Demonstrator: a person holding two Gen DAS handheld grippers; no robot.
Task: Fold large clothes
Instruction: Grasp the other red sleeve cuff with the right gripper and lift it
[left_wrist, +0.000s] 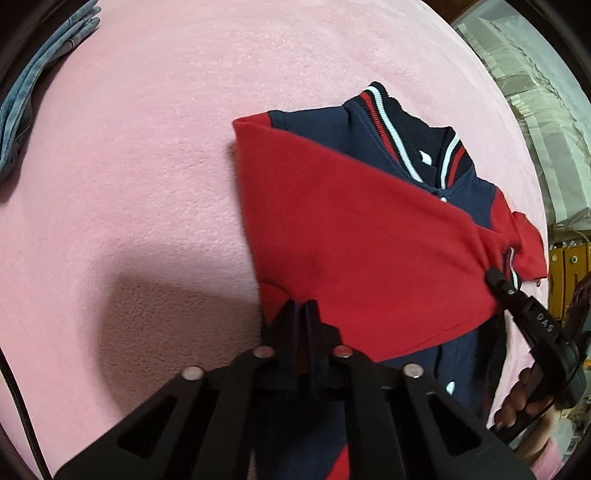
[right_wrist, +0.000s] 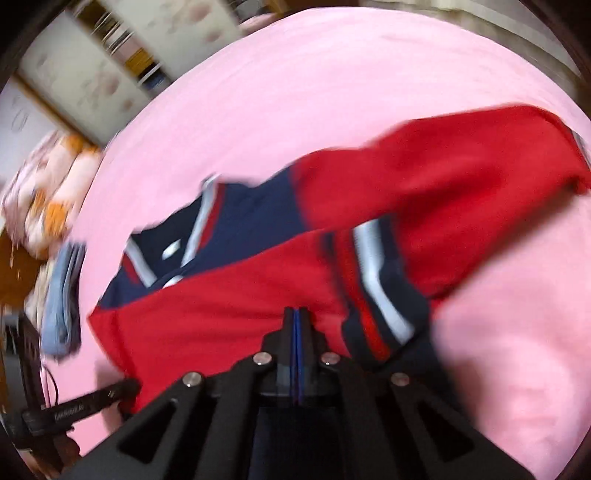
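Observation:
A red and navy varsity jacket (left_wrist: 354, 236) lies on the pink blanket (left_wrist: 147, 166), collar with red and white stripes at the far end, one red sleeve folded across its front. My left gripper (left_wrist: 301, 306) is shut on the jacket, pinching the red fabric at the near left corner, where the cloth bunches. My right gripper (left_wrist: 495, 277) is shut on the jacket at the right end of the folded sleeve, by the striped cuff. In the blurred right wrist view the jacket (right_wrist: 236, 295) fills the middle, the right gripper (right_wrist: 297, 314) pinches red cloth, and the left gripper (right_wrist: 129, 387) reaches in at lower left.
A folded blue-grey garment (left_wrist: 37, 92) lies at the blanket's far left edge, also the blue-grey garment (right_wrist: 62, 295). An orange and white soft bundle (right_wrist: 48, 192) and cupboards (right_wrist: 92, 74) lie beyond the bed. A hand (left_wrist: 524, 398) holds the right gripper. A black cable (left_wrist: 18, 406) runs at left.

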